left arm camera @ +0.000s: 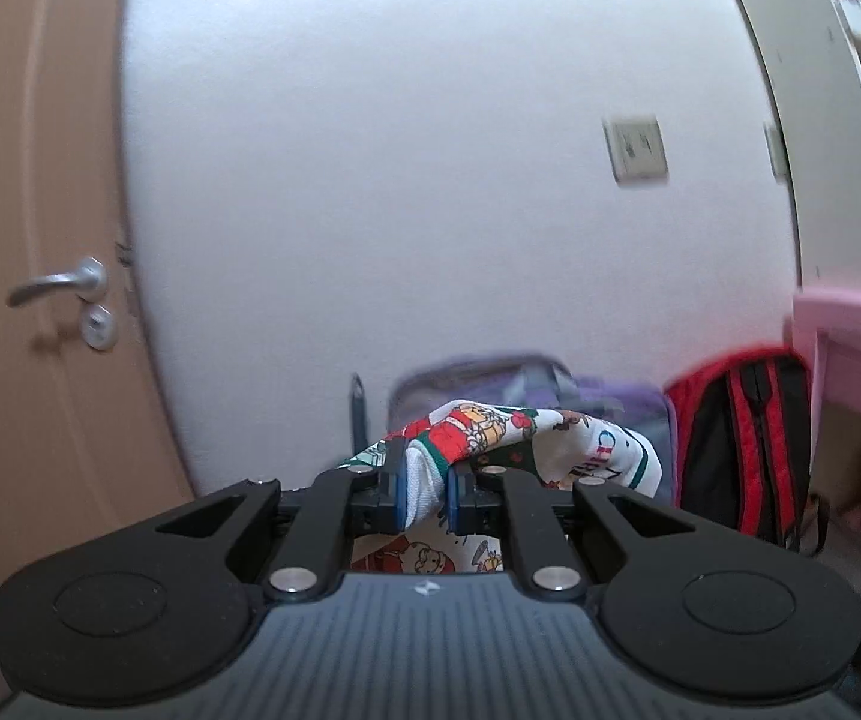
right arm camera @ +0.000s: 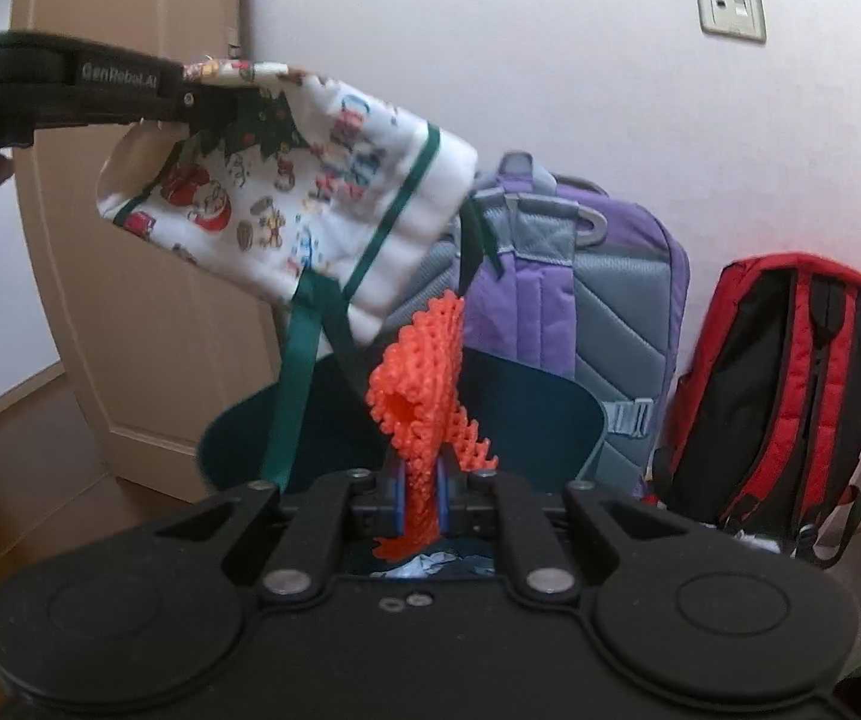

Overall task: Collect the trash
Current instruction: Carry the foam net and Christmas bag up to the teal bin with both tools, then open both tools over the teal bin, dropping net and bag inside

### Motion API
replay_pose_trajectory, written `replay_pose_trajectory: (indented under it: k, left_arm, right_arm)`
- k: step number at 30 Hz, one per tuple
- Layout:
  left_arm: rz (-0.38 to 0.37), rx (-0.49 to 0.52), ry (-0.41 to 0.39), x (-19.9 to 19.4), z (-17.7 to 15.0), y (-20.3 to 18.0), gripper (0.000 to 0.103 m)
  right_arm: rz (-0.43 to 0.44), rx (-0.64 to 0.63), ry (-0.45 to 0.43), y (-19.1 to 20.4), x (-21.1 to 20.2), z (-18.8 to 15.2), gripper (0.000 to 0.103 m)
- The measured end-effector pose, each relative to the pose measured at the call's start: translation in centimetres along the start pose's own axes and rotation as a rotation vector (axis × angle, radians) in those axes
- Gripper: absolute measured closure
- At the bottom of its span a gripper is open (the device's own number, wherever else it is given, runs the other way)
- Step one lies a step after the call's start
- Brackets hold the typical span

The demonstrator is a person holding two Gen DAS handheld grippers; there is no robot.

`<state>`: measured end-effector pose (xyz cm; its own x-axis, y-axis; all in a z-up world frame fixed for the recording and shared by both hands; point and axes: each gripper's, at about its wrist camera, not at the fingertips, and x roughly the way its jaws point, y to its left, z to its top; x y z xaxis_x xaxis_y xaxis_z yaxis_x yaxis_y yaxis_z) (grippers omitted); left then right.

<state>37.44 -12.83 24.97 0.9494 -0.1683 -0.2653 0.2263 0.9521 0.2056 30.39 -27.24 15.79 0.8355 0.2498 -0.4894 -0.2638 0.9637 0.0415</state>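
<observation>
Item: orange mesh scrap (right arm camera: 424, 372), clamped in my right gripper (right arm camera: 421, 495), over the dark bin (right arm camera: 556, 420). Item: printed cloth bag (right arm camera: 286, 192), pinched by my left gripper (left arm camera: 424, 495), held high. I'd keep the bag clear and release low inside the bin.

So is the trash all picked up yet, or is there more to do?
Partly. Already done: some crumpled scraps lie inside the dark bin. In hand: the right gripper is shut on an orange foam net over the bin, and the left gripper is shut on a printed cloth bag held up beside it. Left: dropping the net in. Other trash in the room isn't visible.
</observation>
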Motion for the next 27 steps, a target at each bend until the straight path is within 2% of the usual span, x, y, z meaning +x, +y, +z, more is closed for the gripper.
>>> replay_pose_trajectory:
  k: [12,18,21,23,24,27]
  left_arm:
    - [-0.127,0.005,0.331,7.7,-7.9,-3.5,0.091]
    - [-0.201,-0.004,0.48,9.1,-10.0,-4.3,0.091]
    - [-0.204,0.012,0.506,9.3,-10.2,-4.8,0.089]
    - [-0.208,0.005,0.511,9.1,-10.2,-4.8,0.087]
    - [-0.21,-0.003,0.512,8.9,-10.2,-4.8,0.086]
    - [-0.215,-0.042,0.506,8.4,-9.9,-4.3,0.075]
  right_arm:
    - [0.028,0.044,0.138,-2.3,4.5,-1.3,0.093]
    - [0.026,0.059,0.176,-2.9,5.6,-1.3,0.085]
    - [0.028,0.065,0.173,-3.0,5.6,-1.2,0.079]
    - [0.025,0.063,0.166,-3.0,5.4,-1.1,0.068]
    - [0.027,0.062,0.159,-3.0,5.1,-1.0,0.066]
    - [0.011,0.063,0.141,-2.8,4.3,-0.8,0.058]
